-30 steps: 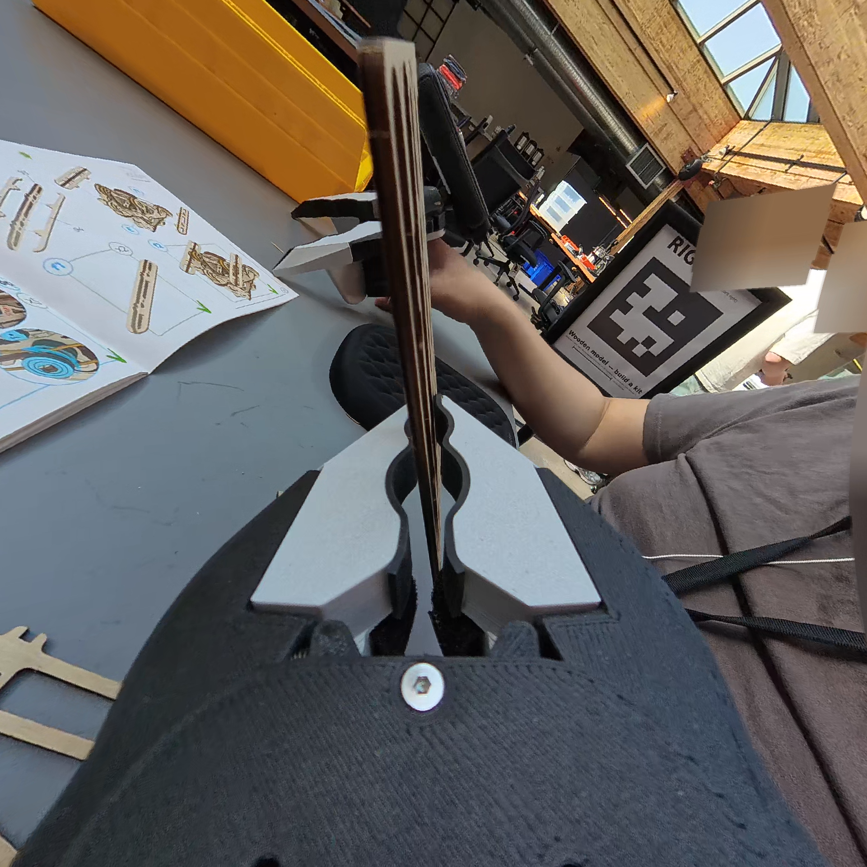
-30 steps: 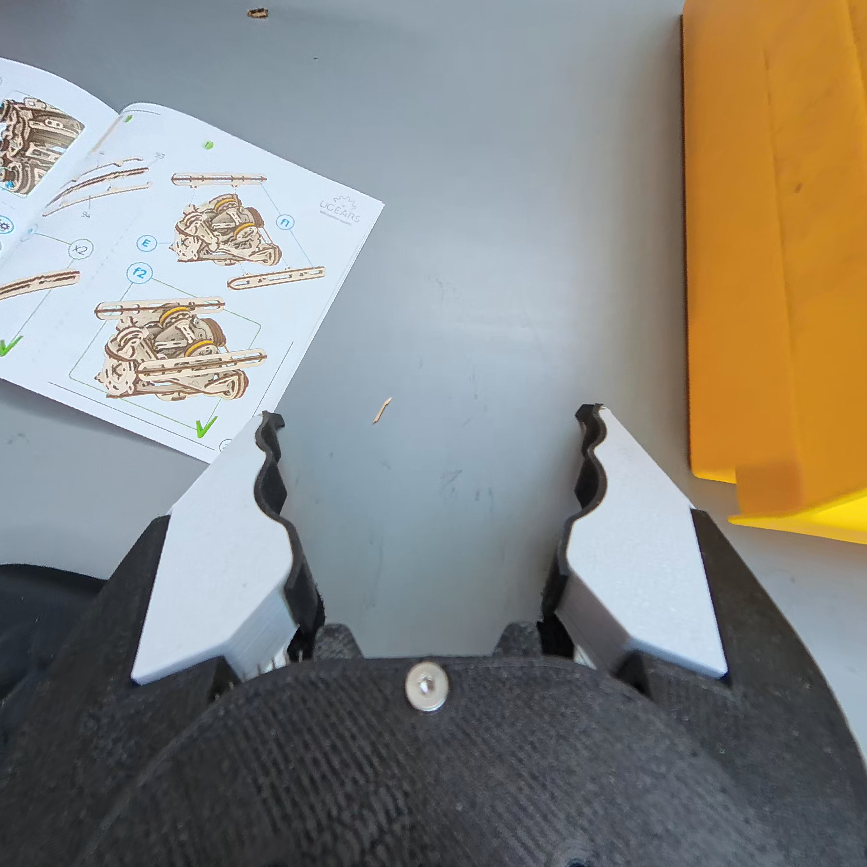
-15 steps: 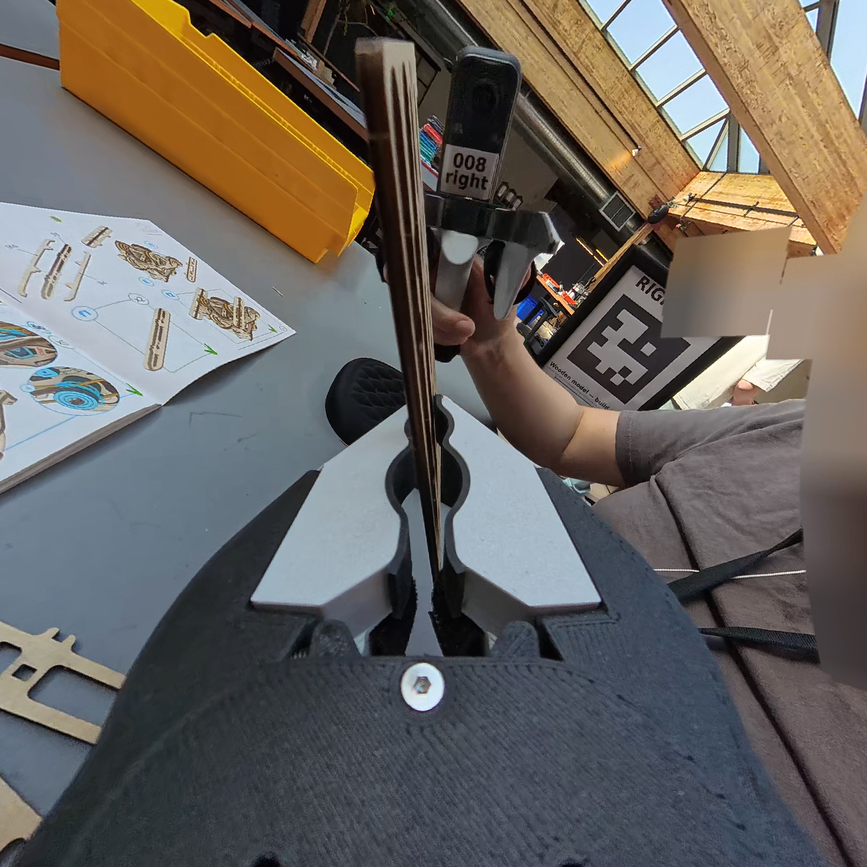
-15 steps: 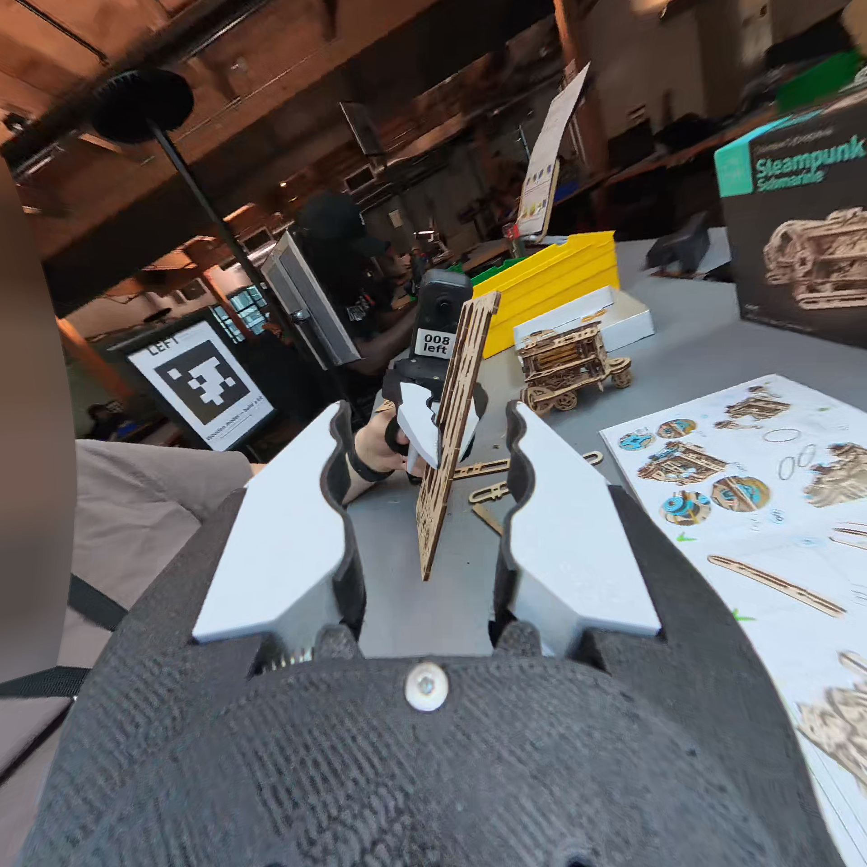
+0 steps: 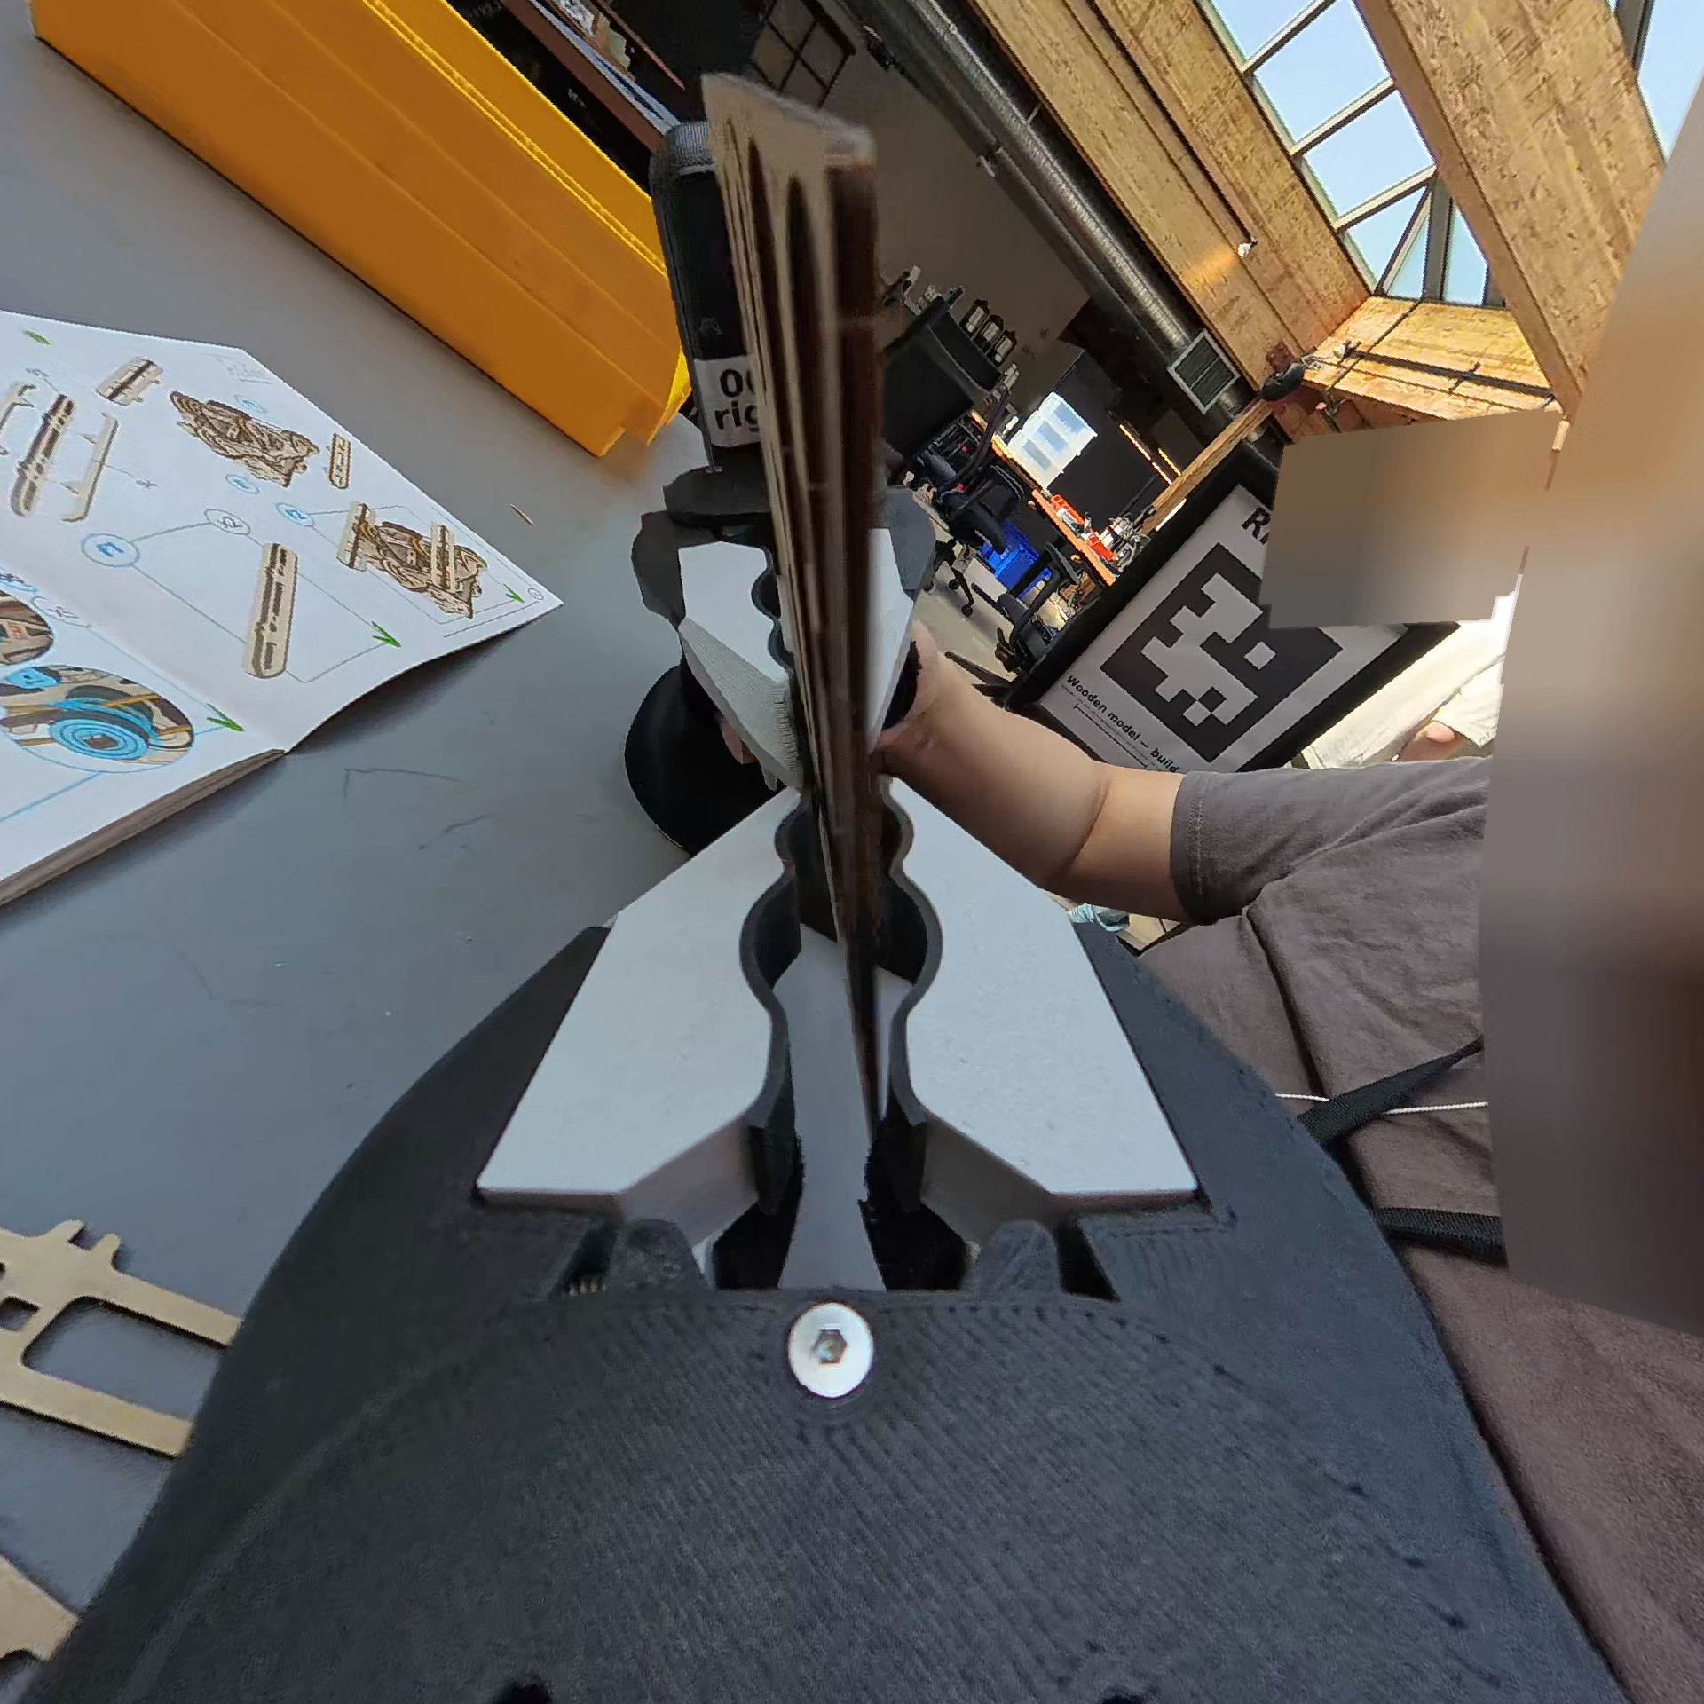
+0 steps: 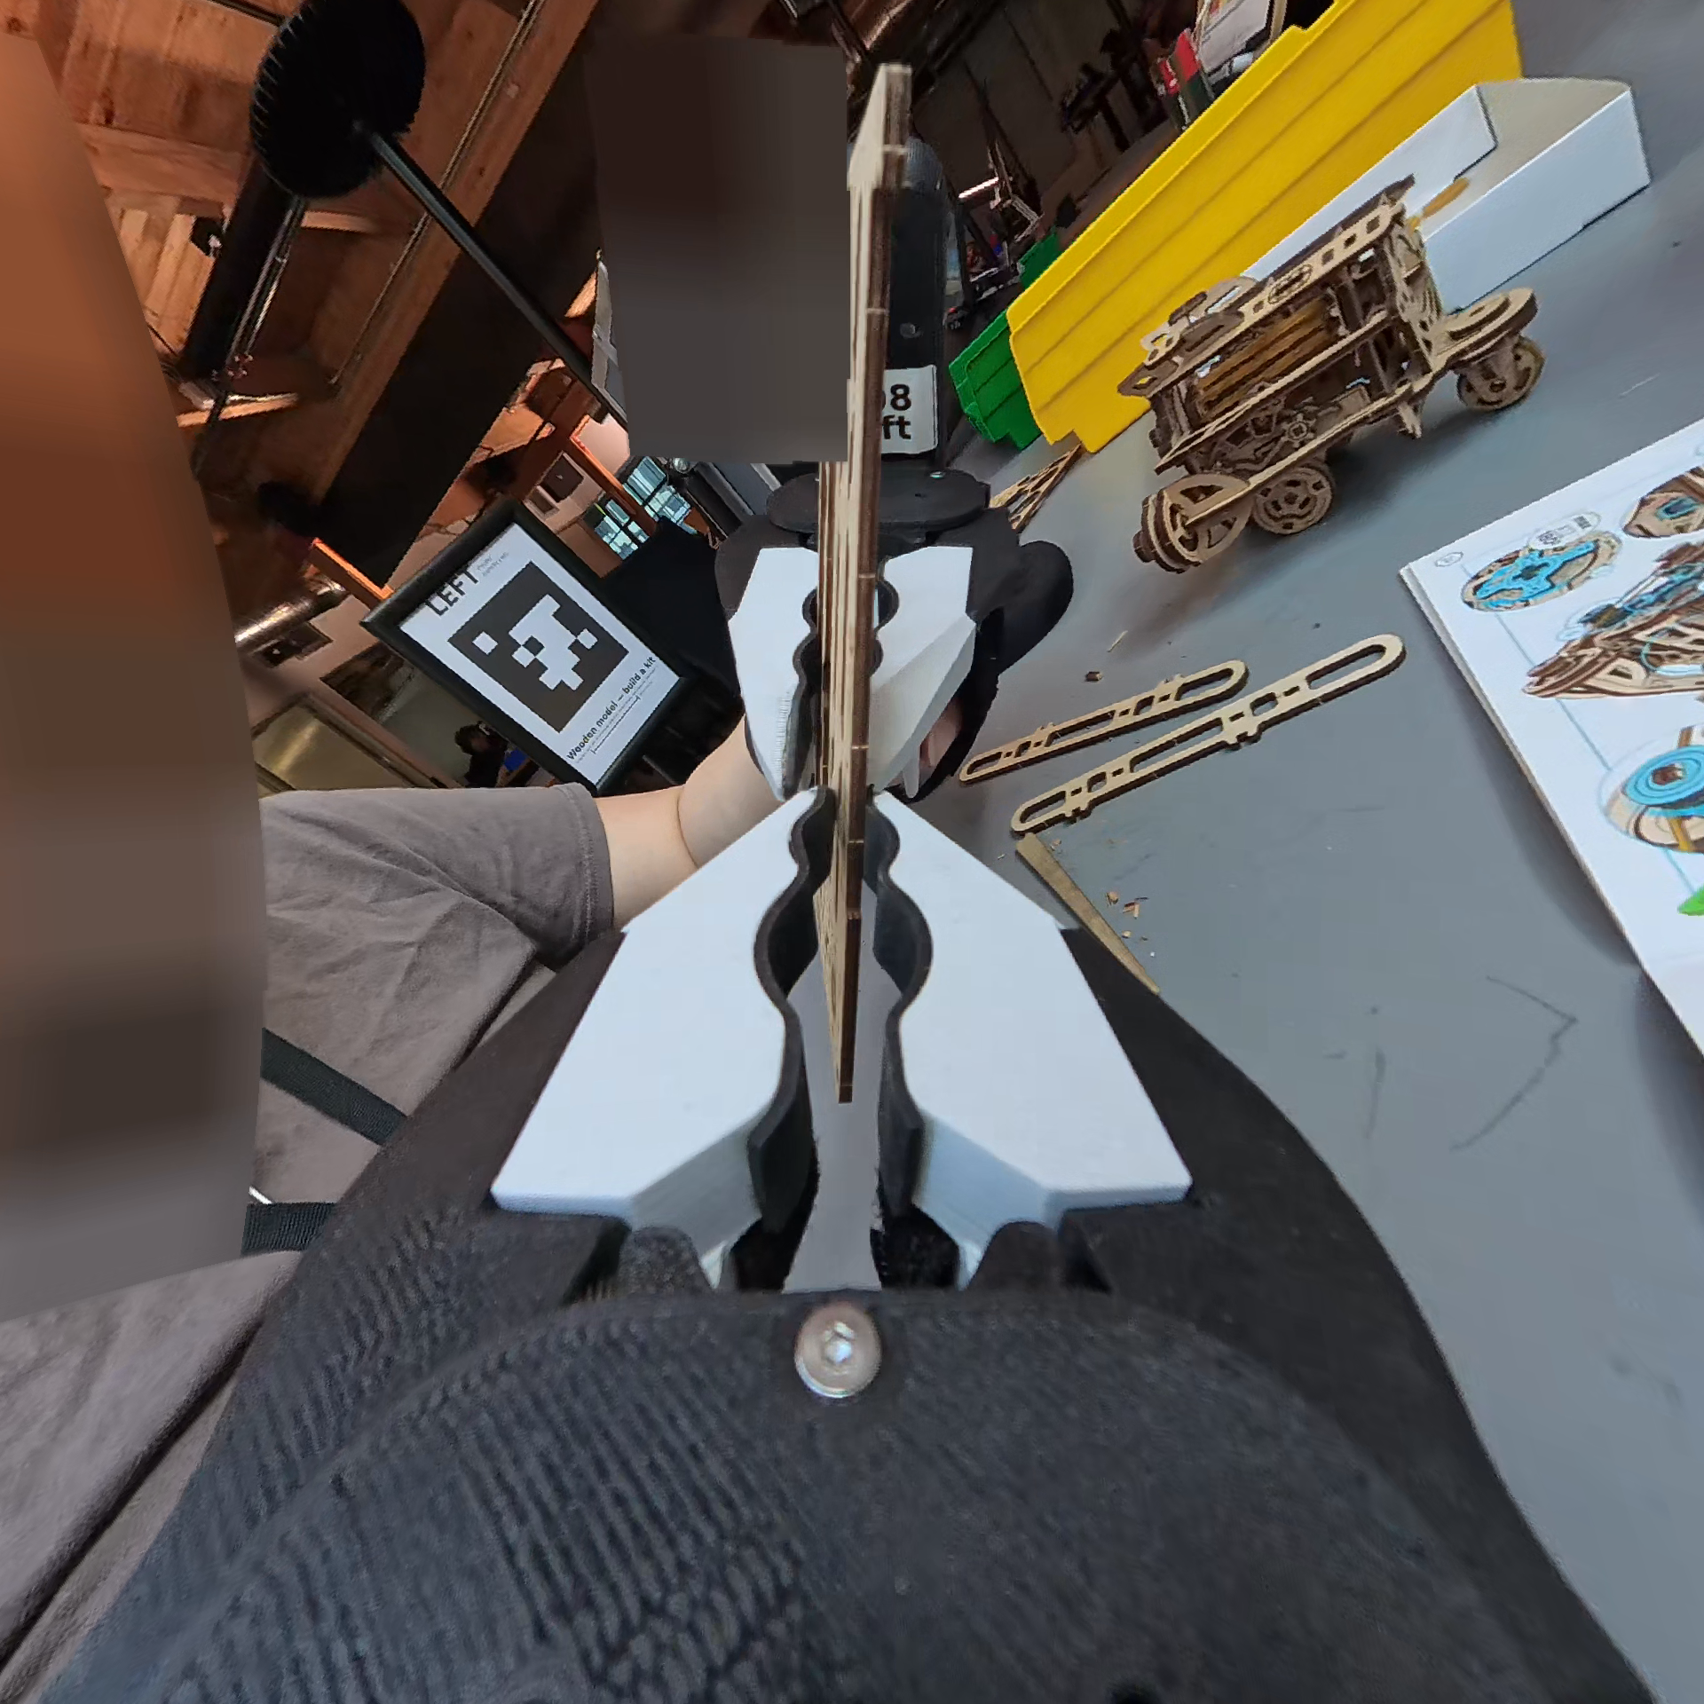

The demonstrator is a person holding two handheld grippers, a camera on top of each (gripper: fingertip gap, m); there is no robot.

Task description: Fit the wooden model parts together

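Observation:
A thin laser-cut wooden sheet (image 5: 811, 369) stands on edge above the grey table and I see it edge-on in both views. My left gripper (image 5: 844, 802) is shut on its near edge. My right gripper (image 6: 844, 802) is shut on the opposite edge of the same sheet (image 6: 867, 369), facing the left one. The right gripper's white fingers (image 5: 738, 664) show just beyond my left fingertips. The left gripper's fingers (image 6: 931, 645) show the same way in the right wrist view. The sheet's flat faces are hidden.
An open instruction booklet (image 5: 230, 553) lies on the table (image 5: 323, 968) beside a yellow bin (image 5: 415, 184). Two loose wooden strips (image 6: 1153, 728), a part-built wooden model (image 6: 1309, 387) and a white box (image 6: 1549, 166) sit further out. A cut-out wooden frame (image 5: 83, 1337) lies near my left gripper. The tips of both grippers are at nearly the same place.
My right gripper swung up from facing the table, came to the sheet opposite the left gripper and shut on its edge. The left gripper kept hold of the sheet.

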